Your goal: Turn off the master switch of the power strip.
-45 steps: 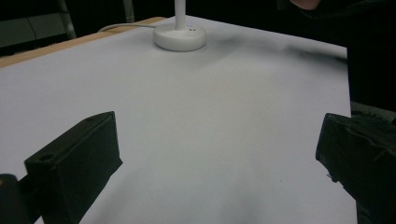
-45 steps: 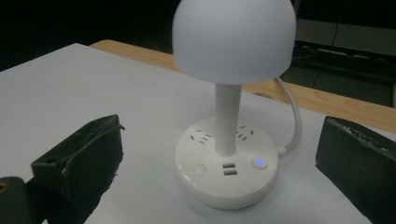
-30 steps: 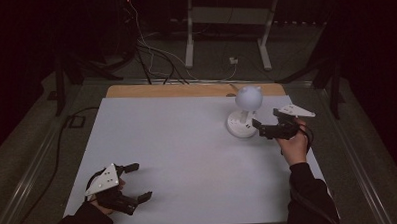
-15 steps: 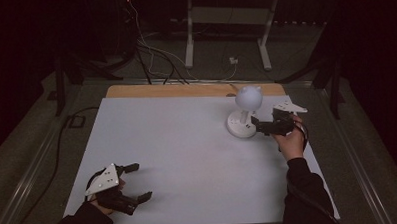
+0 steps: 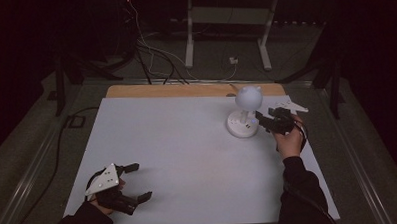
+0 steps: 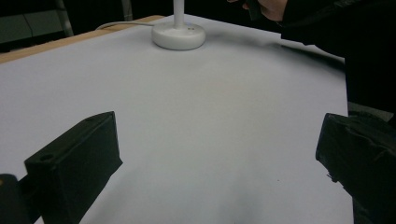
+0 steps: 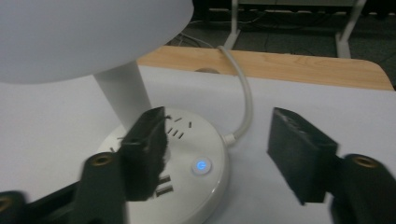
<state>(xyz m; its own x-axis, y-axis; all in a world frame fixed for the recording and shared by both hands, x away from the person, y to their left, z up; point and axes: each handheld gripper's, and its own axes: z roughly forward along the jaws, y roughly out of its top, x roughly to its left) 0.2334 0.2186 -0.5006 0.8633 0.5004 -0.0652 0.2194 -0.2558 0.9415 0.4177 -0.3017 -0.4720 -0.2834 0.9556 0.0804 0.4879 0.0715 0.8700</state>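
While the white lamp [image 5: 245, 115] stands at the far right of the table [image 5: 177, 147], the right gripper [image 5: 265, 120] hovers just beside its round base, jaws partly apart and just narrowing with nothing between them, probably to press the lit power button [image 7: 201, 165] with one tip. Idle for now, the left gripper [image 5: 130, 182] rests at the near left, jaws wide and released.
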